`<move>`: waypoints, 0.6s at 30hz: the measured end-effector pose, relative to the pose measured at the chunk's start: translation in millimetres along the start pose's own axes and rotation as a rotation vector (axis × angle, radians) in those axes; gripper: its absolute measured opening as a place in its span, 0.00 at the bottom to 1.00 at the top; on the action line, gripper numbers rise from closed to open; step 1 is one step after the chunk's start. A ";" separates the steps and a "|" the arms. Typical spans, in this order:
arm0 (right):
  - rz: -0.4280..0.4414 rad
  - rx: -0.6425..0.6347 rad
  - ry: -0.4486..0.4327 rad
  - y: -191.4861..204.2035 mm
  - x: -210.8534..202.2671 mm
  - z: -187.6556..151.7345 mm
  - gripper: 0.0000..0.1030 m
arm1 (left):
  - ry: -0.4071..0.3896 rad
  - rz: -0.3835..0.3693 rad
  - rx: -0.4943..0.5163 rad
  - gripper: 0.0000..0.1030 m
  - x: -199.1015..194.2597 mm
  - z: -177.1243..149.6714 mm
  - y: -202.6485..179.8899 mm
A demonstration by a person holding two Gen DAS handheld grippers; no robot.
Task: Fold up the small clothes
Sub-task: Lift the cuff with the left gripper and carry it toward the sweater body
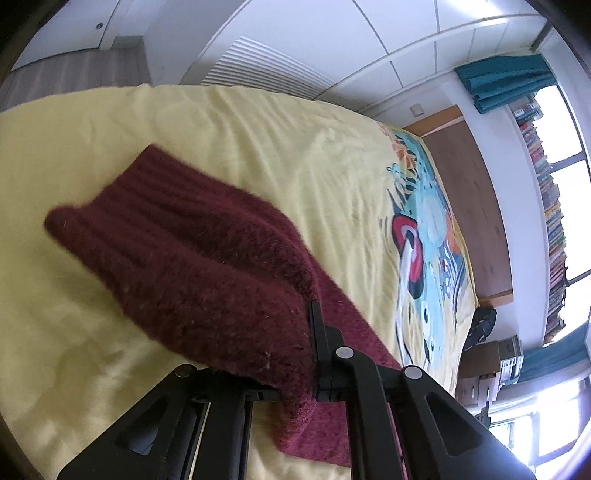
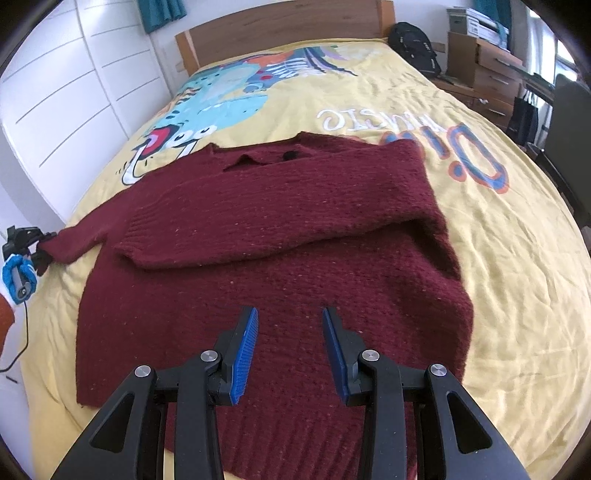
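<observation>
A dark red knit sweater (image 2: 277, 229) lies flat on the yellow printed bedspread (image 2: 498, 240), neck toward the headboard. One sleeve is folded across its chest; the other stretches out to the left. My left gripper (image 2: 38, 245) is shut on that outstretched sleeve's cuff at the bed's left edge. In the left wrist view the sleeve (image 1: 192, 258) drapes over the left gripper (image 1: 309, 312) and hides one finger. My right gripper (image 2: 290, 312) stands open above the sweater's lower body, its blue pads (image 2: 245, 350) apart with nothing between them.
White wardrobe doors (image 2: 66, 92) run along the bed's left side. A wooden headboard (image 2: 280, 26) stands at the far end. A black backpack (image 2: 413, 44), boxes and drawers (image 2: 491, 66) sit at the far right. A thin cable (image 2: 22, 332) hangs off the left edge.
</observation>
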State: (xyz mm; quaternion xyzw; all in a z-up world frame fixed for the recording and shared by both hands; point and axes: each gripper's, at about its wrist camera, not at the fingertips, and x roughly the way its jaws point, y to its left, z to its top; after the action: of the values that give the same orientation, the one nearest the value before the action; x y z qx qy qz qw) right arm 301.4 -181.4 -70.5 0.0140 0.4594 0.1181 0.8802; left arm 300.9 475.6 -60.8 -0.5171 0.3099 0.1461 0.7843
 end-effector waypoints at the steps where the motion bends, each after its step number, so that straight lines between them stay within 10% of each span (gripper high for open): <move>1: 0.000 0.004 -0.002 -2.3 -1.4 -0.5 0.37 | -0.002 -0.005 0.005 0.06 -0.5 -1.1 -5.8; 18: -0.004 0.081 -0.041 -50.6 -26.5 -15.1 0.37 | 0.030 -0.111 0.061 0.06 7.5 -35.3 -89.4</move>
State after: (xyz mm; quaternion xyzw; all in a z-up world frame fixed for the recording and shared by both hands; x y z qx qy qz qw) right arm 284.5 -237.7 -64.6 0.0513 0.4458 0.0975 0.8883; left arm 343.9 405.3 -10.8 -0.5114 0.2967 0.0849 0.8020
